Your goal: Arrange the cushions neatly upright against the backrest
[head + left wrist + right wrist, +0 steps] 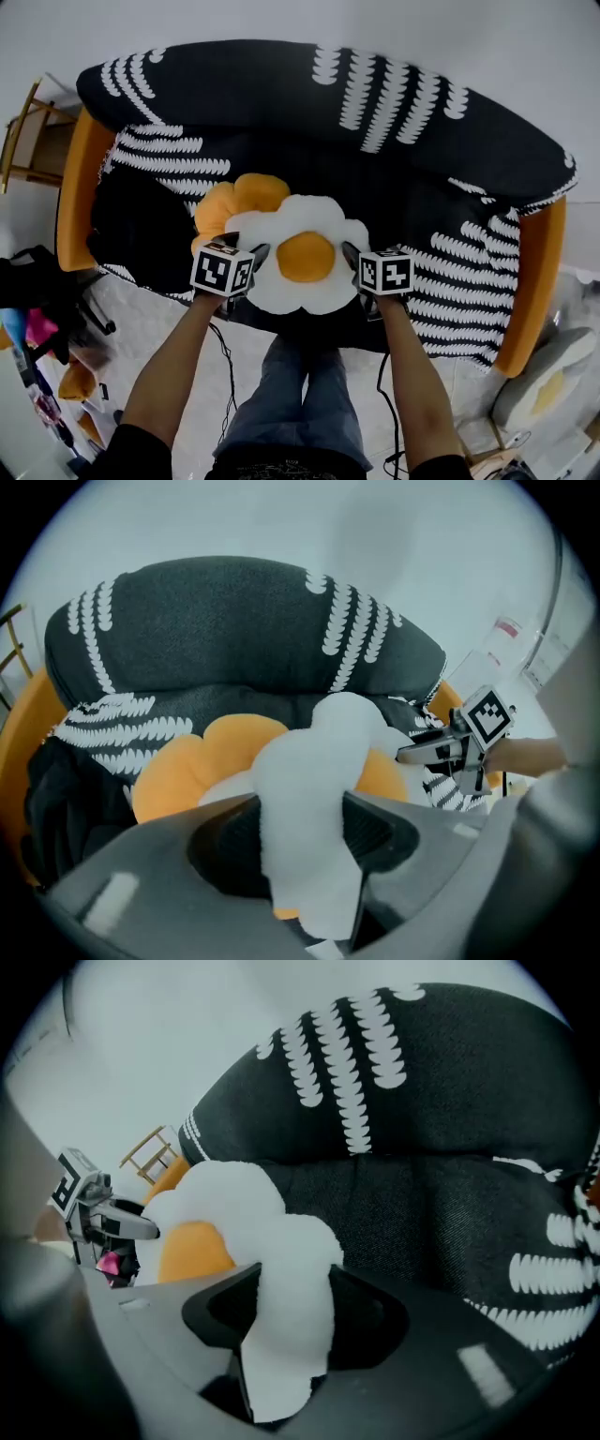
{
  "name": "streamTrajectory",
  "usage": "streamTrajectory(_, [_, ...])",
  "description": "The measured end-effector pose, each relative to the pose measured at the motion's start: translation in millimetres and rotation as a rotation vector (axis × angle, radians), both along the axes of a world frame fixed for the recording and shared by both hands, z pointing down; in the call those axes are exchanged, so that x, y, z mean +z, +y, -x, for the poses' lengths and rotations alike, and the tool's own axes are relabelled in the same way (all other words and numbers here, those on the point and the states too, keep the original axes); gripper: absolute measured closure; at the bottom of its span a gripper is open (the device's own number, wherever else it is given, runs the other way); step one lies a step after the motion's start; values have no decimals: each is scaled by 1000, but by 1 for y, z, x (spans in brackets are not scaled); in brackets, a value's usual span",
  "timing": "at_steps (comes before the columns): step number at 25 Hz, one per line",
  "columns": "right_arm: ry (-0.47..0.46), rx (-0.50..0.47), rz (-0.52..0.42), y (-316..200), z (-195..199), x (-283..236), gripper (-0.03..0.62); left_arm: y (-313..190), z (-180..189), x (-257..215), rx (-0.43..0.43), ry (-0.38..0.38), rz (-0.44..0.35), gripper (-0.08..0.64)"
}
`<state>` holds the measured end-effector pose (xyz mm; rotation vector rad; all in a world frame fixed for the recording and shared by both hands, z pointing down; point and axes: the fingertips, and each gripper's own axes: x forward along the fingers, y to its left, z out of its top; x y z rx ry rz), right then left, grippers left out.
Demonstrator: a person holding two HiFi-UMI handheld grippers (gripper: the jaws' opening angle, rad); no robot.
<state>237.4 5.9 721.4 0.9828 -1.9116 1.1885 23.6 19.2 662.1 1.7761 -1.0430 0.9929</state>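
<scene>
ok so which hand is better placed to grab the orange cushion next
Probably left. The orange cushion pokes out past the white cushion on the left gripper's side, far from the right gripper. Both now clamp the white cushion.

Orange cushion [234, 198] mostly under egg cushion [302, 255]

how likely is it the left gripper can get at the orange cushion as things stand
Probably not yet: the left gripper is shut on the white egg cushion, which overlaps the orange cushion. Its far lobes lie bare, so after letting go, likely yes.
</scene>
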Motion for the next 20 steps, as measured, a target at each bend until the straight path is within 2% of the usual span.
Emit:
streamTrajectory(11, [55,121,-148,-30,-48,-146,365,-50,-41,-129,95,25,-141,328])
streamTrajectory(20, [132,245,-280,-40,-101,-257,367,-83,-93,-222,197,108,-264,328])
